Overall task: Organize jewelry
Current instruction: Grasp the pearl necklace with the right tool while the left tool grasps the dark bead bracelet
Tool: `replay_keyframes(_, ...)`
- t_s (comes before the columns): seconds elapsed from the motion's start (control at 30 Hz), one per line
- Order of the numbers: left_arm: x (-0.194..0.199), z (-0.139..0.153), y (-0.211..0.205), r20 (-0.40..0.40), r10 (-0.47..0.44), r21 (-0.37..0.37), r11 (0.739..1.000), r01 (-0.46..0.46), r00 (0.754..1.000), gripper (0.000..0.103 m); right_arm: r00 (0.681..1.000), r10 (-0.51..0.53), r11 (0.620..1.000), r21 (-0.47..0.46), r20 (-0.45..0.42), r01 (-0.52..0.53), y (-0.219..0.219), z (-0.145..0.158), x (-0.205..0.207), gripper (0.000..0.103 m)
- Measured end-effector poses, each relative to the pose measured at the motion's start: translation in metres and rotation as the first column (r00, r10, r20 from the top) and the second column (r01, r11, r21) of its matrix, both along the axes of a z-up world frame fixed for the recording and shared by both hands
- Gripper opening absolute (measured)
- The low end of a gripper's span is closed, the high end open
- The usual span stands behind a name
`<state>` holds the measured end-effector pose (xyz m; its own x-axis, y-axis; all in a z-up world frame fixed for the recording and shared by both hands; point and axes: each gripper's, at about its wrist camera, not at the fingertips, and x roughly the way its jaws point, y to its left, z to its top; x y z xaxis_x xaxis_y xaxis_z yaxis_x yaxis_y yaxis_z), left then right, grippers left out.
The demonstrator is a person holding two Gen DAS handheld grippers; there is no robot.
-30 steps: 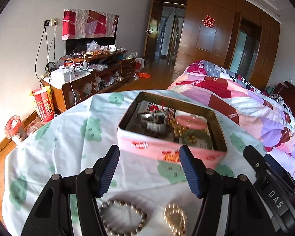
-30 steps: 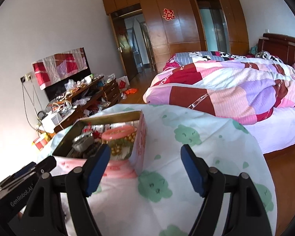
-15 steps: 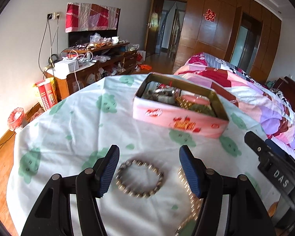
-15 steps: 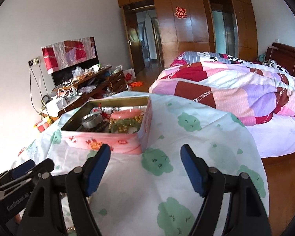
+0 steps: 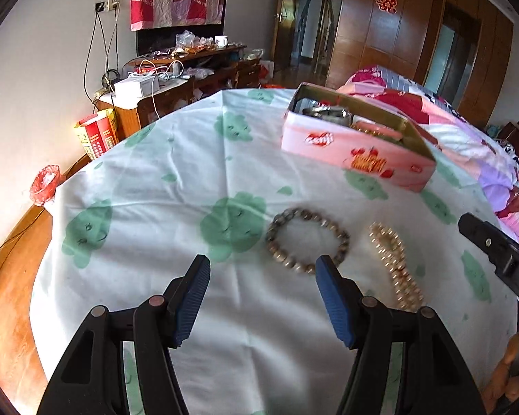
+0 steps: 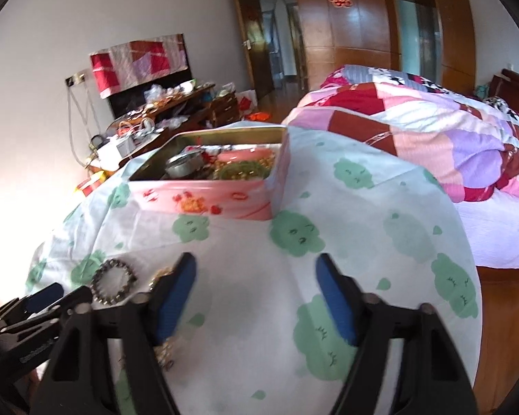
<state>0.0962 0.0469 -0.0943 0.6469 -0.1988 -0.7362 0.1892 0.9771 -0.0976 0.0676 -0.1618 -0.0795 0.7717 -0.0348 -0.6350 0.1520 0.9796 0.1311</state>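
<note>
My left jaws [image 5: 261,288] hung open, empty; right jaws [image 6: 256,288] just narrowed, empty. Brown beaded bracelet [image 5: 307,239] lay near-right of them, pink tin [image 5: 358,145] farther; I should centre before closing.

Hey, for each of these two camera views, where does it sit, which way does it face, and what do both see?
Left wrist: on the left gripper, angled down at the bead bracelet and gold bracelet; its open fingers show, the right gripper's body at right.
Right wrist: on the right gripper, facing the tin and bed; its open jaws have just been closing, empty.
Shared: tin, both bracelets, tablecloth.
</note>
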Motion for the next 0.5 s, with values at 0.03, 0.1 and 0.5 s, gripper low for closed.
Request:
replay_keyframes(0.03,0.0,-0.002,0.002,-0.009,0.004,-0.002,1.0,-0.004,1.0,0.064,1.0,0.017,1.0,0.004,-0.012,-0.017,0.002,-0.001,0.001,0.056)
replay_keyframes(0.1,0.002,-0.005,0.006,-0.025,0.013,-0.013,1.0,-0.013,1.0,0.064,0.996,0.058,0.998,0.012,-0.06,-0.057,0.01,-0.008,0.004,0.051)
replay_keyframes(0.5,0.003,-0.003,0.011,-0.029,0.025,-0.013,1.0,-0.026,0.999,0.064,0.948,0.243,0.968,-0.007,-0.208,-0.249,0.066,-0.028,0.02,0.049)
